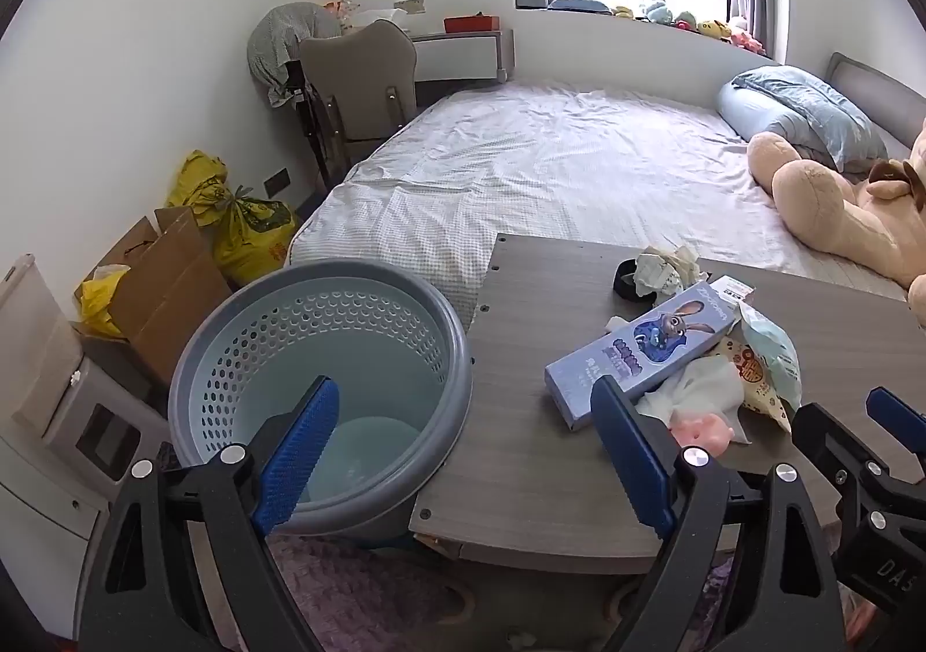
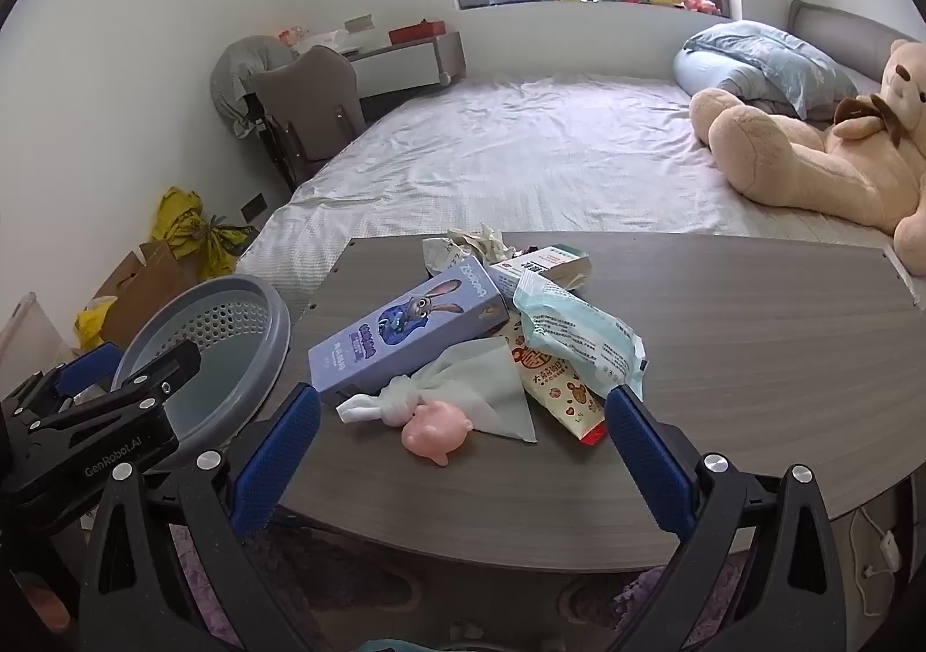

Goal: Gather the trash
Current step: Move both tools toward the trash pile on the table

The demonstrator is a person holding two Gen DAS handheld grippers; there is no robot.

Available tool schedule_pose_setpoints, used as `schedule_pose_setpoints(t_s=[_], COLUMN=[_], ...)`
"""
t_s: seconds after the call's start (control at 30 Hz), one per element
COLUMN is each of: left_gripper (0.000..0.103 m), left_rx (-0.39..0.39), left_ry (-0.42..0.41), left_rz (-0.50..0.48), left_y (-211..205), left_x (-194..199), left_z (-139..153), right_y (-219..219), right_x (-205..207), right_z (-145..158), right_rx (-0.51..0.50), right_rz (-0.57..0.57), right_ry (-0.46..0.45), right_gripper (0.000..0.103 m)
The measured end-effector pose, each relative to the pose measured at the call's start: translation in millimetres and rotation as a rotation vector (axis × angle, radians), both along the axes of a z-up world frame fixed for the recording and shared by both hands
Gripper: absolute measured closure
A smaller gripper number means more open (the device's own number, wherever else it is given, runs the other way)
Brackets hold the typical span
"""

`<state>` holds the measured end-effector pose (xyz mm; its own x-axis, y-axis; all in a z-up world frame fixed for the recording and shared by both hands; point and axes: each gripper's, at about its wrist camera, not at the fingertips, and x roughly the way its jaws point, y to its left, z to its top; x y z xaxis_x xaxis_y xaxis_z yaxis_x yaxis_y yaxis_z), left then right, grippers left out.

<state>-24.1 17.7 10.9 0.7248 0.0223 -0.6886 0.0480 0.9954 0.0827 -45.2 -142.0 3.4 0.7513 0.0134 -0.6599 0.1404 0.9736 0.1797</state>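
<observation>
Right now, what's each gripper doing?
Left gripper: open, empty, by the bin.
Right gripper: open, empty, before the trash pile.

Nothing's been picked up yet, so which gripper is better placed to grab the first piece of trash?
Probably the right gripper: open, with the pink toy between its fingers. The left gripper faces the grey perforated bin.

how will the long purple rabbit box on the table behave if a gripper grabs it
The purple rabbit box looks like thin cardboard with straight edges, so probably stiff and light, though it may dent. It lies across a white cloth and wrappers, so lifting it may drag them. Flat sides: unlikely to roll.
</observation>
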Motion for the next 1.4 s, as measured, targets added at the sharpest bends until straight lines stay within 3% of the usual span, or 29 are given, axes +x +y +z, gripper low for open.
schedule_pose_setpoints(t_s=[1.4], left_gripper=[0.018], left_rx=[0.001], left_ry=[-0.015], left_rz=[0.003], left_y=[3.1], left_x=[-6.3], left_z=[4.1], right_y=[0.8], right_x=[-4.7], right_z=[5.9], right_rx=[0.000], right_rz=[-0.001], right_ry=[-0.001], right_gripper=[0.006])
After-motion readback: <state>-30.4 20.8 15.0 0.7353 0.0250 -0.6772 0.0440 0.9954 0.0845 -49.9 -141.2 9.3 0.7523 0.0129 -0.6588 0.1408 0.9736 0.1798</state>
